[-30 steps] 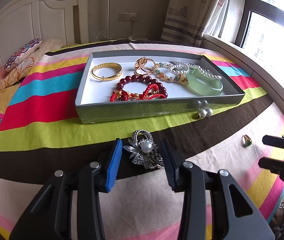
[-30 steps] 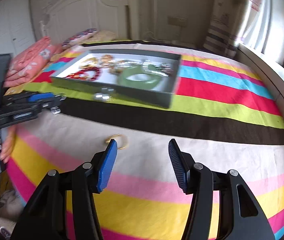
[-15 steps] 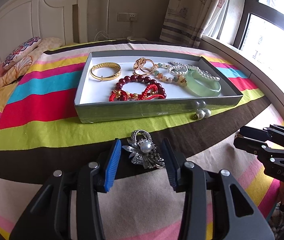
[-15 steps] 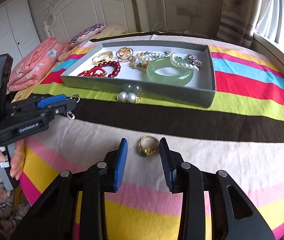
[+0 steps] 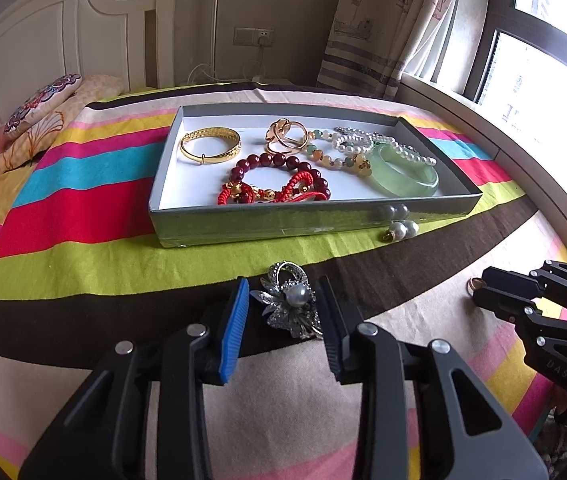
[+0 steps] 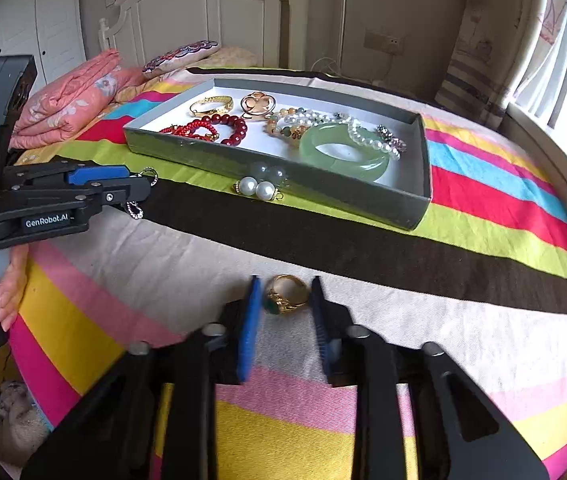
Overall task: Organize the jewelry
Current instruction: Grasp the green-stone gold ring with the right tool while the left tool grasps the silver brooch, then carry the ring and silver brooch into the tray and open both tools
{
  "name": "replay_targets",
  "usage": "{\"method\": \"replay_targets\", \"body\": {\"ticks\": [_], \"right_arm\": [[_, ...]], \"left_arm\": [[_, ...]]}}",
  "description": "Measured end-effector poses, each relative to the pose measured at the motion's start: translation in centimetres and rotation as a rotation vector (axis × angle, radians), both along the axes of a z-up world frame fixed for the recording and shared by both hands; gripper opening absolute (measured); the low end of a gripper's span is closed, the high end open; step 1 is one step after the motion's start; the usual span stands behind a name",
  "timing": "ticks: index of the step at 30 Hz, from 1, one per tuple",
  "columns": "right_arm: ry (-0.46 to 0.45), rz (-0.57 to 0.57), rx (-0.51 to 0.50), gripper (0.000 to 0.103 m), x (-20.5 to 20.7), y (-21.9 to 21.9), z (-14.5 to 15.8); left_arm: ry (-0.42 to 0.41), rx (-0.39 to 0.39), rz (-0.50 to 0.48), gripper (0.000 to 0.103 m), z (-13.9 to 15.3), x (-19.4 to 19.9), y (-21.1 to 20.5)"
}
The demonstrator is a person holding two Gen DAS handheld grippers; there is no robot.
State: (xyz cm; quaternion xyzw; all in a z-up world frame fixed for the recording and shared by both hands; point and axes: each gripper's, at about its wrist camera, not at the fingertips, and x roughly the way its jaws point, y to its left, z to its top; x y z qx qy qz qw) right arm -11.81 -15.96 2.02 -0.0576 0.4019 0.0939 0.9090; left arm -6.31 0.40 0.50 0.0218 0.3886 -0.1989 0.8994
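Observation:
A grey tray [image 5: 303, 222] on the striped bedspread holds a gold bangle [image 5: 210, 145], red bead bracelets [image 5: 283, 180], a green jade bangle [image 5: 405, 171] and pearl strands. My left gripper [image 5: 283, 308] is open, its fingers on either side of a silver pearl brooch [image 5: 291, 300] on the bed. My right gripper [image 6: 283, 300] is open, its fingers close on either side of a gold ring with a green stone [image 6: 286, 299]. Two pearl earrings [image 5: 401, 230] lie in front of the tray; they also show in the right wrist view [image 6: 257, 189].
A white headboard [image 5: 63, 40] and pillows [image 5: 43, 112] stand at the far left. A window [image 5: 543, 60] and curtain are on the right. A folded pink quilt [image 6: 71, 96] lies left of the tray. The bed edge curves along the right.
My right gripper has moved in around the gold ring and its fingers have narrowed. My left gripper has stayed around the brooch, closing slightly.

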Motion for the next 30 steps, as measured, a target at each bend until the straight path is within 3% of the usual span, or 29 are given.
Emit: {"method": "replay_targets", "body": {"ticks": [8,14,19,25,30], "right_arm": [[-0.019,0.004,0.035,0.022,-0.7,-0.8,0.1],[-0.085,0.018,0.039,0.022,-0.9,-1.0,2.1],[-0.125,0.022,0.016,0.022,-0.1,-1.1,3.8],[-0.168,0.031,0.027,0.022,2.0,-1.2,5.8],[-0.184,0.079,0.051,0.022,4.4,-0.1,6.6]], "left_arm": [[-0.072,0.003,0.007,0.034,0.9,-1.0,0.1],[-0.108,0.054,-0.010,0.034,1.9,-1.2,-0.5],[-0.160,0.064,-0.016,0.034,4.3,-0.8,-0.7],[-0.203,0.097,0.002,0.034,6.3,1.0,-1.1],[-0.201,0.135,0.023,0.034,6.0,3.8,-1.9]]}}
